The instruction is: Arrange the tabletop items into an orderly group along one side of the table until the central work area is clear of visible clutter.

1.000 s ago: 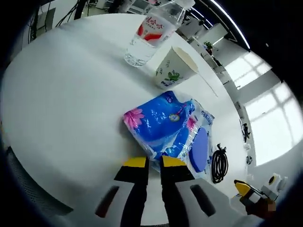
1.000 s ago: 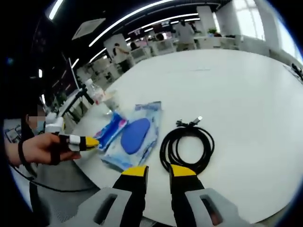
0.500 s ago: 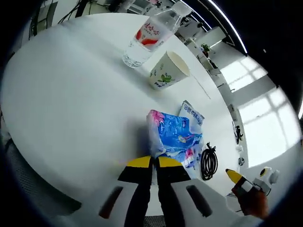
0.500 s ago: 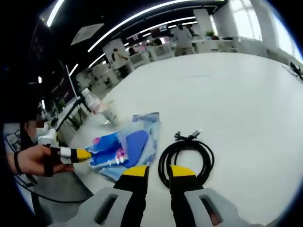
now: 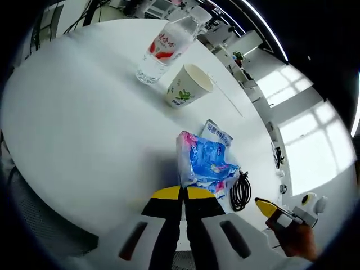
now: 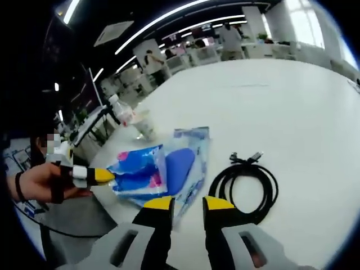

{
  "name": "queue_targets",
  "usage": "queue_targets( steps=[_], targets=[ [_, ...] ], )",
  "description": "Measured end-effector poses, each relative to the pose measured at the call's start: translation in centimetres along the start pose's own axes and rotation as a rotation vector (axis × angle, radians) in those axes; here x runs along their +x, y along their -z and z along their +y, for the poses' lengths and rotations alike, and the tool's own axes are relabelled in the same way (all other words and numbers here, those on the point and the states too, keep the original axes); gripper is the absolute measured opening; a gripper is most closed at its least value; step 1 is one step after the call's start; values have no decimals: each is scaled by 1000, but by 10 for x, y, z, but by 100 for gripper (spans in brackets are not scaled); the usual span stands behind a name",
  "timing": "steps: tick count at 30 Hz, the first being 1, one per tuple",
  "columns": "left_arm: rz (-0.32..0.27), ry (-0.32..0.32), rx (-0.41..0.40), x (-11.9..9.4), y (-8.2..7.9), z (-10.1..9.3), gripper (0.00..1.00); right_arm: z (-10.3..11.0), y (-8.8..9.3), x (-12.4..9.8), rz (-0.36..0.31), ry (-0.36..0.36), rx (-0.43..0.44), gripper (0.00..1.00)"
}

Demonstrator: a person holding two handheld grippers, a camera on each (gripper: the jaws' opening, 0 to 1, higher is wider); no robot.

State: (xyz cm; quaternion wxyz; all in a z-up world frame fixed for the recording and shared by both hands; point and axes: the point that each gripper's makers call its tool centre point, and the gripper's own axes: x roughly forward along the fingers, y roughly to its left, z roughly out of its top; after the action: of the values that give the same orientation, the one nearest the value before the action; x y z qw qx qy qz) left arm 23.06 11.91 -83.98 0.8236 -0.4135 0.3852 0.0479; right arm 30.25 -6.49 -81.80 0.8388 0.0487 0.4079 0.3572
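Tissue pack [image 5: 203,163], the blue one with pink flowers, sits pinched at its near edge between the yellow-tipped jaws of the left gripper [image 5: 183,193], which are pressed together on the wrapper so that the pack stands up crumpled off the white table [image 5: 84,129] in the left gripper view. In the right gripper view the same pack [image 6: 151,171] lies spread to the left of centre, with the left gripper [image 6: 103,176] reaching in from the left, its yellow tip at the pack's edge and a person's hand [image 6: 39,183] around its handle. The right gripper [image 6: 183,203] hovers low over the near part of the table [image 6: 292,112], its jaws apart with a clear gap between them and nothing held; it also appears at the lower right of the left gripper view [image 5: 269,208]. Just beside the pack on its right lies a coiled black cable [image 6: 247,188], resting flat on the table and seen as a dark loop [image 5: 241,191] just beyond the pack in the left gripper view. Farther across the table stands a paper cup [image 5: 187,85], printed with a green design, upright and open. Just beyond it stands a clear water bottle [image 5: 164,46] with a red and white label, close to the cup but not visibly touching it. Desks and people stand in the background of the room.
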Motion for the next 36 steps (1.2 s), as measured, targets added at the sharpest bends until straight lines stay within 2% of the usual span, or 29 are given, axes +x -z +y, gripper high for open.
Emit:
queue_targets(
  steps=[4,10,15,27,30,36],
  targets=[
    [7,4,-18,-5,2,-2,0,9,1,6,17,-26,-10,21],
    [-8,47,-28,-18,-4,-21,0,21,0,12,36,-63,-24,24],
    [11,56,9,-21,1,-31,0,32,-3,19,43,-82,-45,24],
    [49,98,48,-24,14,-46,0,40,-1,23,61,-98,-68,22],
    [64,104,65,-23,18,-49,0,39,-1,24,61,-94,-66,20],
    [90,112,97,-18,24,-53,0,32,-6,20,33,-69,-56,6]
  ],
)
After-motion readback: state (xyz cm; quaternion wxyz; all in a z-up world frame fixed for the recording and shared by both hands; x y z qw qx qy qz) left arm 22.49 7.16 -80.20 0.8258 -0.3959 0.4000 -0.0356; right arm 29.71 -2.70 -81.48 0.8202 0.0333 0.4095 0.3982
